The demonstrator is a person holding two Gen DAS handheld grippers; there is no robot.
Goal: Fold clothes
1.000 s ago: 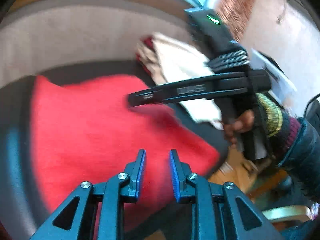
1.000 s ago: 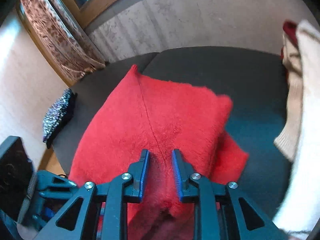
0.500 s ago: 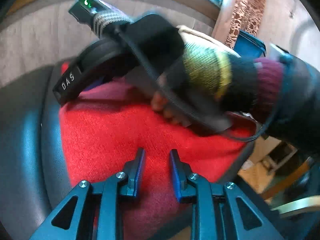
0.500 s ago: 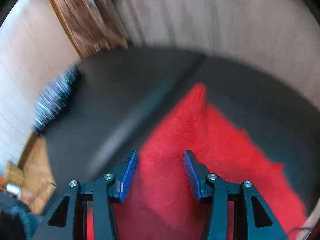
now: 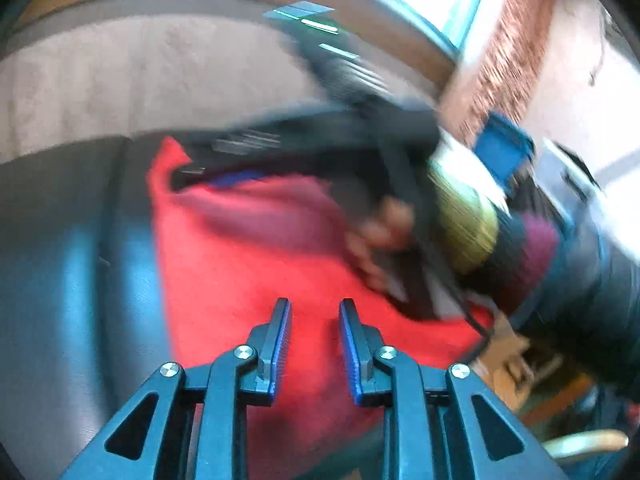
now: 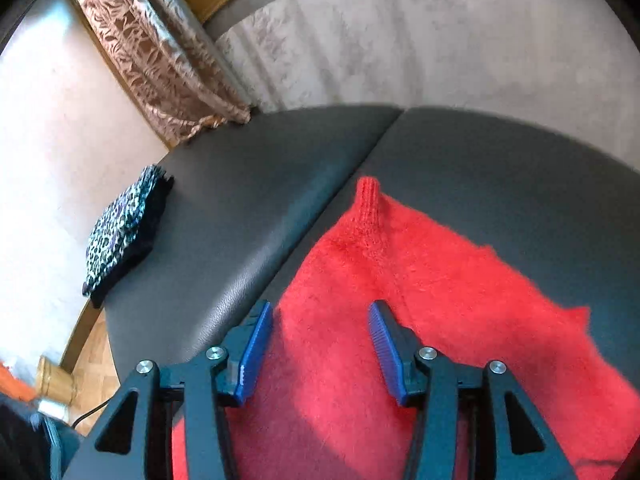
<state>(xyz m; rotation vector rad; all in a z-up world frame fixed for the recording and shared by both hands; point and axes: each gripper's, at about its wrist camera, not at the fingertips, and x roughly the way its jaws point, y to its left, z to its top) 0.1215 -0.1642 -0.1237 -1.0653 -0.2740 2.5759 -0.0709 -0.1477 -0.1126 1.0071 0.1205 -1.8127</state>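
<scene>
A red knitted sweater (image 5: 248, 260) lies spread on the dark grey sofa seat (image 5: 60, 260). My left gripper (image 5: 315, 312) hovers over its near part, fingers a narrow gap apart with nothing between them. In the left wrist view my right gripper (image 5: 192, 172), blurred and held by a hand (image 5: 380, 236) in a striped cuff, reaches over the sweater's far edge. The right wrist view shows the right gripper (image 6: 320, 316) open just above the sweater (image 6: 420, 280), near its left edge, with a ribbed corner (image 6: 368, 200) pointing away.
A folded leopard-print cloth (image 6: 120, 232) sits at the seat's left end (image 6: 260, 184). A beige backrest (image 6: 400, 40) rises behind, with a patterned curtain (image 6: 160, 60) and a wall to the left. Wooden floor (image 6: 92, 360) lies below the seat edge. A blue object (image 5: 504, 148) stands at the right.
My right gripper has opened wide and swung across to the sweater's far left edge. The left gripper has stayed over the near part with the same gap.
</scene>
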